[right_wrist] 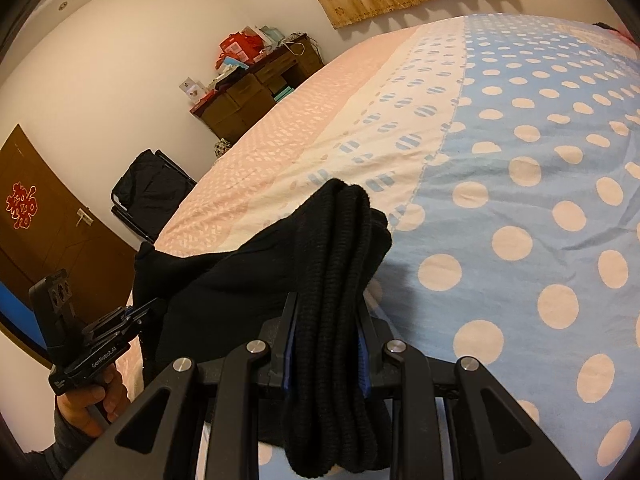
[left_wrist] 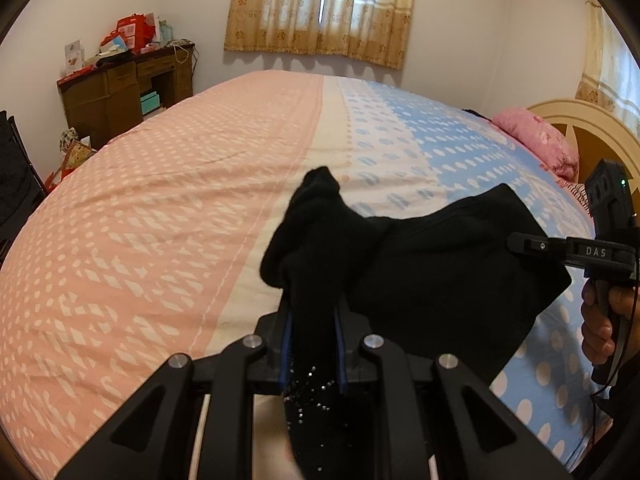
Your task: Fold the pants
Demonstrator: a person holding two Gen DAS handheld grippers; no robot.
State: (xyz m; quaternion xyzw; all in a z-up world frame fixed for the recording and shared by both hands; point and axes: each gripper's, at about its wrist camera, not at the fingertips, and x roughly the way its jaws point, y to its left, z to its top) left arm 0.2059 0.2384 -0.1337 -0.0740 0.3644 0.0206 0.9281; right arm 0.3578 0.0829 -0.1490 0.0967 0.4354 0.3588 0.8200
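Note:
The black pants [left_wrist: 440, 276] hang folded between my two grippers above the bed [left_wrist: 160, 200]. My left gripper [left_wrist: 314, 312] is shut on a bunched end of the pants with small shiny studs. It also shows at the lower left of the right wrist view [right_wrist: 144, 312]. My right gripper [right_wrist: 328, 328] is shut on the thick ribbed end of the pants [right_wrist: 340, 248]. It also shows at the right of the left wrist view [left_wrist: 520, 242], gripping the fabric's far corner. The fabric sags between the two grips.
The bed sheet is pink on the left and blue with white dots [right_wrist: 520, 200] on the right. A pink pillow [left_wrist: 540, 140] lies by the headboard. A cluttered brown desk [left_wrist: 128, 80] stands by the far wall. A dark chair [right_wrist: 156, 192] and a door [right_wrist: 44, 232] are beyond the bed.

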